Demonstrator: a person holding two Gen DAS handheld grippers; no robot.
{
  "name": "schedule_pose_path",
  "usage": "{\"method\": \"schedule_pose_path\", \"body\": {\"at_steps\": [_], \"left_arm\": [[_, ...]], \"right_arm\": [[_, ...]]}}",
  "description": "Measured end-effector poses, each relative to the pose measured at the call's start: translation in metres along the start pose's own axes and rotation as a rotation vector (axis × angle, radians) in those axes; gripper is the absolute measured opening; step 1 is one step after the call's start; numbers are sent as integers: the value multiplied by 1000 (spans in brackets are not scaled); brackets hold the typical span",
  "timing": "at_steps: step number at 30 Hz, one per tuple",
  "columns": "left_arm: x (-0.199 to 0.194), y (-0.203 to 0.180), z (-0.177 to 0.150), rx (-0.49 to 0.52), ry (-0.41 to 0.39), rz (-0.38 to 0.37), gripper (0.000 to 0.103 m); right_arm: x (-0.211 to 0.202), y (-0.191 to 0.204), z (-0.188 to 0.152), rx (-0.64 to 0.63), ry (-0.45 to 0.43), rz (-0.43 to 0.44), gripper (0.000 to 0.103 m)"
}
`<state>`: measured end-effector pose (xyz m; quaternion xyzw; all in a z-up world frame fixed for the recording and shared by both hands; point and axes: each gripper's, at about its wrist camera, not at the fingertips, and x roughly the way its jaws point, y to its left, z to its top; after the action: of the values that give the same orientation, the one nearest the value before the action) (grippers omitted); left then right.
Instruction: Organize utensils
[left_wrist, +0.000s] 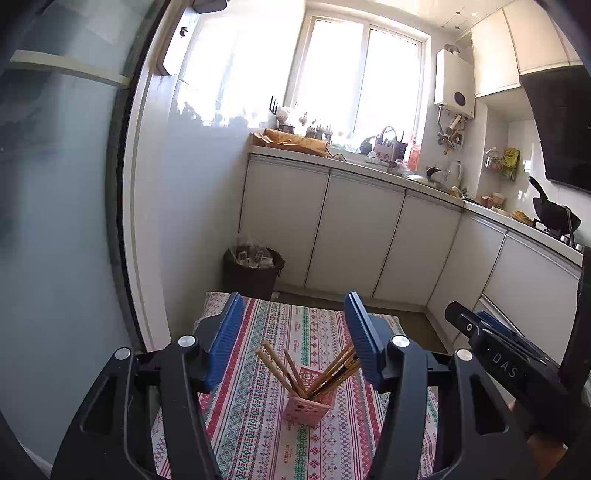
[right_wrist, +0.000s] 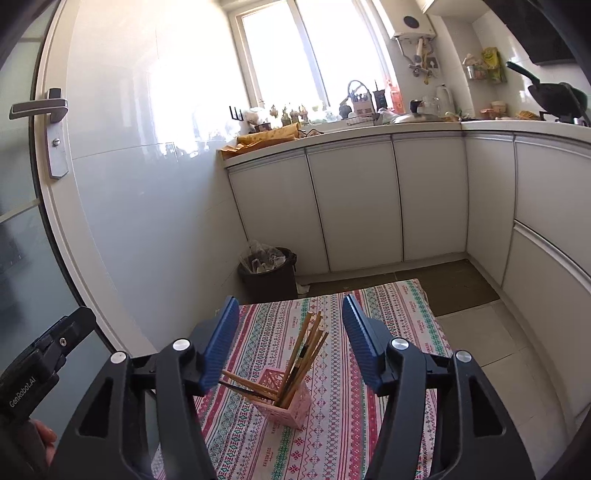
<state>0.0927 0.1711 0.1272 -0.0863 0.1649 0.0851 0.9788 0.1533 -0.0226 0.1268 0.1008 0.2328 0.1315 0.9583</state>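
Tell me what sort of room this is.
A home kitchen, most likely: white base cabinets under a cluttered countertop, a wok on the stove, and a wall-mounted water heater beside the window.

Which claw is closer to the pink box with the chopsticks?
Too close to call: left gripper and right gripper both hang open above the pink holder, left on its left side, right on its right.

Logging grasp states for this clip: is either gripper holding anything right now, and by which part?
Nothing is held. The left gripper and right gripper are both open above the pink holder, with its chopsticks untouched.
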Motion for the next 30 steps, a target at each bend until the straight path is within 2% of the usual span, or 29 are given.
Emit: {"method": "schedule_pose_path", "body": {"at_steps": [5,7,12,16,21,26,30], "left_arm": [[-6,-9,-4,17,1,-3,66],[-9,-13,-6,28,-1,0,76],[-19,-19,-15,38,-2,10,90],[-28,-20,-27,33,12,14,96],[-43,-27,-50,32,52,23,96],[-62,-36,-72,48,92,64,96],[-84,-42,-82,59,90,91,96]], "right_arm": [[-18,-14,0,23,-20,-16,73],[-25,-20,-1,36,-29,-26,83],[-42,-36,-8,79,-37,-55,96],[-55,-44,-19,77,-11,-94,96],[-82,-45,-37,42,-17,-166,96],[-111,-40,-62,-14,-16,-284,96],[-127,-38,-83,-38,-3,-340,96]]}}
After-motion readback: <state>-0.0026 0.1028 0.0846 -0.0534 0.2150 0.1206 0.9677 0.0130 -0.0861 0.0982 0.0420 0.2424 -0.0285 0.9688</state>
